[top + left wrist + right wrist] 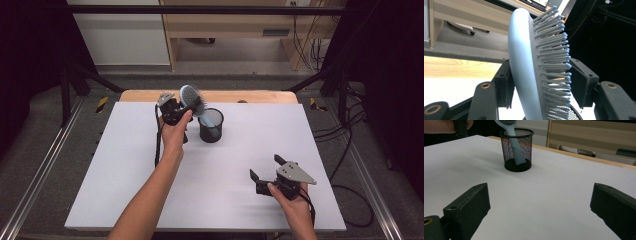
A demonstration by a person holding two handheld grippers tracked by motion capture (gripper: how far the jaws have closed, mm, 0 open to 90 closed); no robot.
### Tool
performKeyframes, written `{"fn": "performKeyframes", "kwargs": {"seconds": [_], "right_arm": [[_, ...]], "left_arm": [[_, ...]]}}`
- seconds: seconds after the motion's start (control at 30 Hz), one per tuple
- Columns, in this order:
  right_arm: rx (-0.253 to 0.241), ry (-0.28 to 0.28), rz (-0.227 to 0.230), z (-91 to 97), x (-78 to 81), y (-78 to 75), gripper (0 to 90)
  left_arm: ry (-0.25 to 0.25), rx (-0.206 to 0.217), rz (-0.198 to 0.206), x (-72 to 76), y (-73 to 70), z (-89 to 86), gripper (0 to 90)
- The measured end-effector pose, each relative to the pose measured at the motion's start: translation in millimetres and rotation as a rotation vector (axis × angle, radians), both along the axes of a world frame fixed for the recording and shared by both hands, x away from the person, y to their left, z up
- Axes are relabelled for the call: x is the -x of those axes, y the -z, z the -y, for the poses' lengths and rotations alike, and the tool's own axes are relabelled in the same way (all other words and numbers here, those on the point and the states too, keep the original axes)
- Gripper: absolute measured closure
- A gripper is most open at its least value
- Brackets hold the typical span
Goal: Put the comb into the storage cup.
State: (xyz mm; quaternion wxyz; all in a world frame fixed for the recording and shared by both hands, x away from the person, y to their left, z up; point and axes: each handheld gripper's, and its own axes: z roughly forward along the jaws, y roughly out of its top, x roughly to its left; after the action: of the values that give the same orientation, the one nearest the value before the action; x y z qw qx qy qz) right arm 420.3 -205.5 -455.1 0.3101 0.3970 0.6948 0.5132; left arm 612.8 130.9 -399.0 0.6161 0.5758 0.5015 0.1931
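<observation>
Holding now: the left gripper (186,106) is clamped across the head of the hairbrush (190,96). In the left gripper view one pad lies against the smooth blue back and the other meets the bristle tips.
Brush place: at the far middle of the white table (150,175), with its head above the rim of the black mesh cup (210,125) and its handle already down inside the cup.
Brush axis: long axis steep but tilted. In the high view the head leans to the left of the cup, towards the left gripper, and the handle slants down to the right to the cup's floor. The right gripper view shows the handle (516,150) through the mesh, its end low in the cup.
Cup: upright, just right of the left hand.
Right gripper: the right gripper (266,167) is released, its jaws spread wide with nothing between them. It is held low over the near right of the table and aimed at the cup, well apart from it.
Nearer hand: the left, by far, since it already has the brush.
Step in hand: probably the drop-in is nearly done.
Next move turns on: the lean. Once let go, the head should fall against the near left rim, so the jaws need to part cleanly off the bristles without dragging the cup over.
</observation>
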Motion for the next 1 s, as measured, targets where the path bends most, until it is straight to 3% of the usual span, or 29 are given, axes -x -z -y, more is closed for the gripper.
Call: {"fn": "performKeyframes", "kwargs": {"seconds": [0.17, 0.63, 0.87, 1.0], "right_arm": [[0.001, -0.001, -0.001, -0.4, -0.2, 0.2, 3.0], [-0.004, -0.004, -0.005, -0.6, -0.2, 0.2, 3.0], [-0.002, -0.009, -0.006, -0.9, -0.1, 0.4, 3.0], [-0.002, -0.012, -0.005, -1.3, 0.0, 0.3, 3.0]], "left_arm": [[0.000, -0.004, -0.003, -0.2, 1.0, 1.0, 40.7], [0.002, -0.086, 0.035, 2.1, 0.4, 3.5, 36.4], [-0.003, -0.134, 0.051, 3.5, -0.6, 4.4, 29.3], [-0.008, -0.129, 0.047, 3.2, -0.5, 4.3, 25.5]]}}
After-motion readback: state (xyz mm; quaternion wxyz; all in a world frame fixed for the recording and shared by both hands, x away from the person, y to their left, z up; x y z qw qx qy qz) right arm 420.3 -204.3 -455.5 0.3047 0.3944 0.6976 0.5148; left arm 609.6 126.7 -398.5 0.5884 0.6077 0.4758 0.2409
